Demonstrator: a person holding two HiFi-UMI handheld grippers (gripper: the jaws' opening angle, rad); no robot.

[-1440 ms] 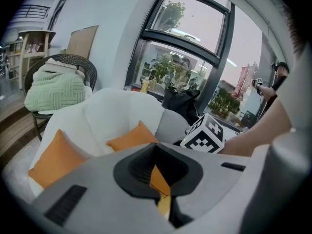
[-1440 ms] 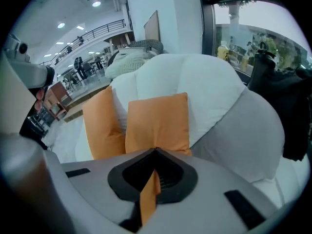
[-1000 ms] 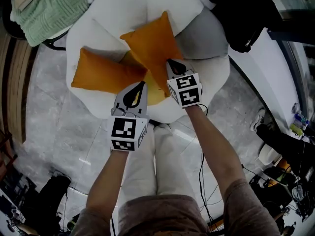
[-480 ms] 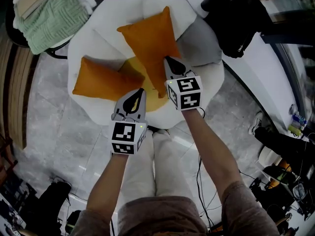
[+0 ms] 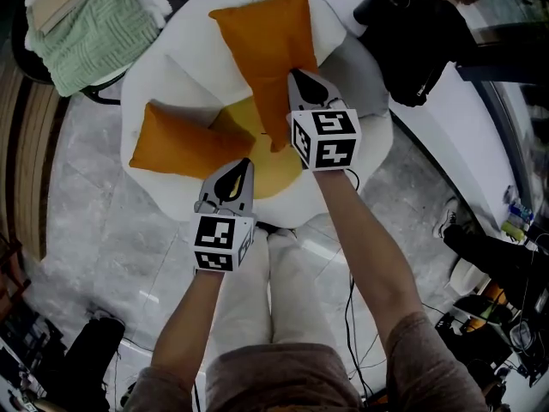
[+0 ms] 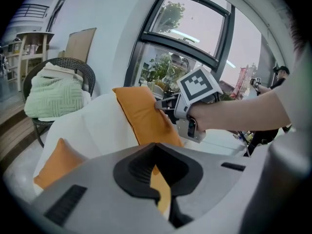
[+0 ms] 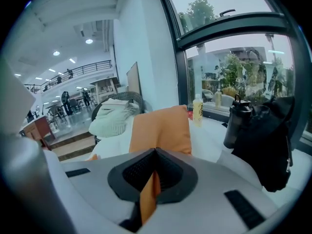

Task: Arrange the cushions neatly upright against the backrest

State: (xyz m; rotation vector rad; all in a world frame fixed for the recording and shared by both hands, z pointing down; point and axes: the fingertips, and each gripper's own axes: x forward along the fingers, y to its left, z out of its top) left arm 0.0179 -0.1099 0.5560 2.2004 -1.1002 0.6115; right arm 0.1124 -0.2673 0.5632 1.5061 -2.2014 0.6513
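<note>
The right tongs pinch the lower edge of an orange cushion, which stands tilted against the backrest of the white armchair. The left tongs are pressed together on the edge of a yellow cushion that lies on the seat. A second orange cushion lies flat beside it, to the left.

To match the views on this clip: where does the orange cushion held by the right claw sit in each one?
Head view: cushion at top centre, above the right claw.
Left gripper view: cushion at centre, just left of the right claw.
Right gripper view: cushion at centre, a corner pinched between the jaws.
Shared landmark: blanket, left of the cushion in all three.
</note>
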